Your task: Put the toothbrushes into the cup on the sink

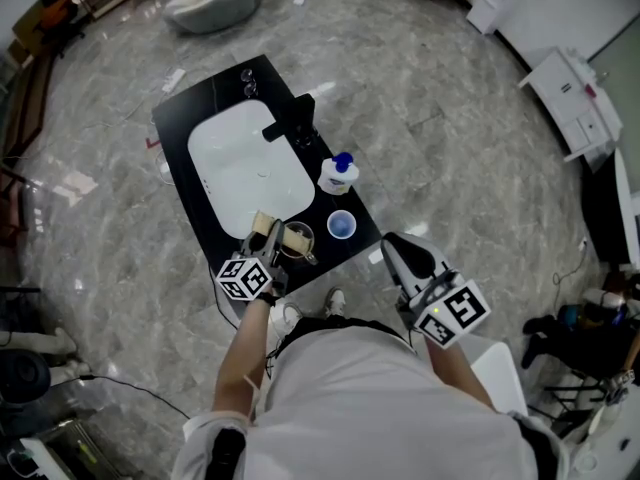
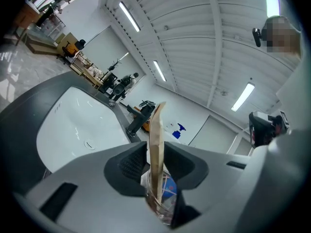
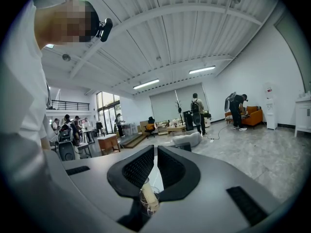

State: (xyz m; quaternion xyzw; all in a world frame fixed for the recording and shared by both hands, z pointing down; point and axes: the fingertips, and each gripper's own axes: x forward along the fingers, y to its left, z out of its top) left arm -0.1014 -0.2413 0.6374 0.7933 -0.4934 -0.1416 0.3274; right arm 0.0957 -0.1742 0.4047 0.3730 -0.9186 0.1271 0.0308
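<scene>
So, the wooden toothbrush stands upright between the jaws of my left gripper. The jaws are parted, with a sliver of daylight on one side of the handle, so they bracket it and do not squeeze it. It is a flat, pale tan strip, gently curved toward its top. Its lower end sits in crinkled clear wrapping with blue and white print.

From the head view the same tan strip shows just past my left gripper's tips, at the near end of the black counter. It is right beside a clear glass cup with a brownish rim (whether its foot is inside that cup, I cannot tell from up there). A small blue cup stands just to the right of the glass one. Beyond it is a white bottle with a blue cap. The white oval basin and the boxy black faucet lie farther along.

My right gripper hangs off the counter's near right corner, away from the cups. Only its own view shows what it carries. The ribbed black jaws are drawn in to a narrow slit on a second toothbrush, a cream rod-like handle seen end-on in clear film at the root of the jaws. The head view shows that gripper's white shell and marker cube, but none of the handle.
</scene>
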